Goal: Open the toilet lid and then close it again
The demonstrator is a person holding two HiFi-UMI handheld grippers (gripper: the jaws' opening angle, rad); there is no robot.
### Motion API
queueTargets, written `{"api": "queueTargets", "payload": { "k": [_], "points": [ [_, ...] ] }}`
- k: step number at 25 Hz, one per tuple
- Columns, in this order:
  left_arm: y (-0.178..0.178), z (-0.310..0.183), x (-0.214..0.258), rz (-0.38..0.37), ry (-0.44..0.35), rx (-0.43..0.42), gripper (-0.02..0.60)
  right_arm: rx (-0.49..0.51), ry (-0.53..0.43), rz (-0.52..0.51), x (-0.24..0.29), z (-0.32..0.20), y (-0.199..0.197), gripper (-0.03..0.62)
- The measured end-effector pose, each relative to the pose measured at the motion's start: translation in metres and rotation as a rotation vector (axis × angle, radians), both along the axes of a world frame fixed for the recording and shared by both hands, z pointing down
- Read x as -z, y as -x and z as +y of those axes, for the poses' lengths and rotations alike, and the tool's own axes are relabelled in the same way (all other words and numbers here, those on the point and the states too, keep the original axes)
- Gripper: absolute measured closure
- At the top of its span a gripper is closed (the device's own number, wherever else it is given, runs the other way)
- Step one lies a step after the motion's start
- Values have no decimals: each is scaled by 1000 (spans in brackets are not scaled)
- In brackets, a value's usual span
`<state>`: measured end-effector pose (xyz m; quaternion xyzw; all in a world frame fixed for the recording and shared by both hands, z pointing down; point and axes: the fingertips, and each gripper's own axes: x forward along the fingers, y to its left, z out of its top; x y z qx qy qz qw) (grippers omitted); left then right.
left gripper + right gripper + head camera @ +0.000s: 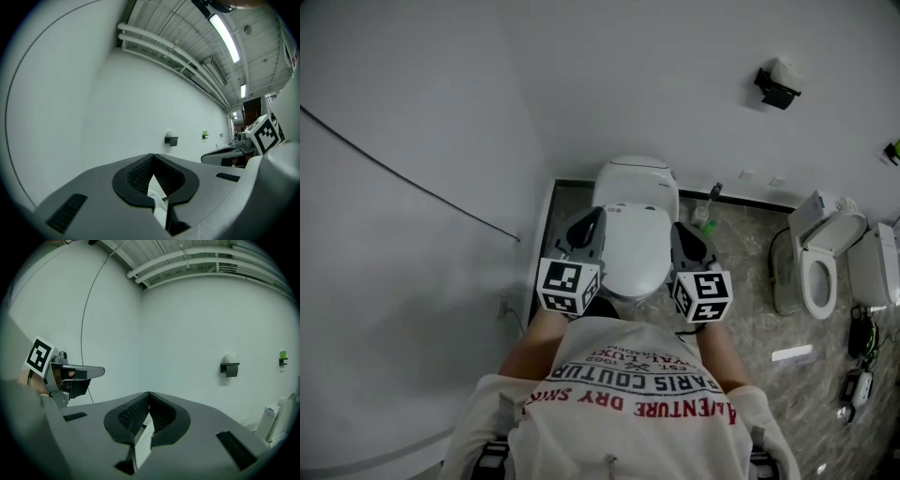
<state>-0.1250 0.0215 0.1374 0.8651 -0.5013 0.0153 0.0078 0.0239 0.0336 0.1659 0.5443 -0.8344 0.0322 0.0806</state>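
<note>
**While the lid lies down, both tongs hang shut beside it**

As things stand, the toilet lid (635, 246) lies flat on the toilet (636, 174), with its front edge toward the person. The left tongs (590, 219) hang just beside the lid's left flank. The right tongs (682, 231) hang just beside its right flank. Neither is seen to touch it.

Each gripper view shows the black pads pressed together at the tips with nothing held (a pale sliver shows through the slit lower down, too little to name). Both tongs point roughly level at the white wall.

A lid that is down suits two readings: one waiting to be raised, or one raised and laid down again. Nothing here settles which.

For handling it either way, my judgement is this:
- **Where to work:** the lid looks to turn on a hinge at the wall end, so the front rim is where a small push does most.
- **What shut tongs can do:** they can nudge or hook the lid, but not pinch it.
- **How it should travel:** whichever way it goes, bear it through its arc and never let it drop. Keep both tongs matched in height so it does not twist.
- **What to avoid:** steer clear of the bottle (705, 213) on the floor to the right.
</note>
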Motion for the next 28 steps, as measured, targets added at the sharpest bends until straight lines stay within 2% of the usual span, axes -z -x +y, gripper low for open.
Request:
{"api": "queueTargets", "payload": {
  "k": [18,28],
  "points": [
    [-6,2,-24,1,70,8,574,20,55,43,-21,3,5,579],
    [-16,-7,-30,8,101,6,574,5,81,23,-28,-3,-9,579]
  ]
}}
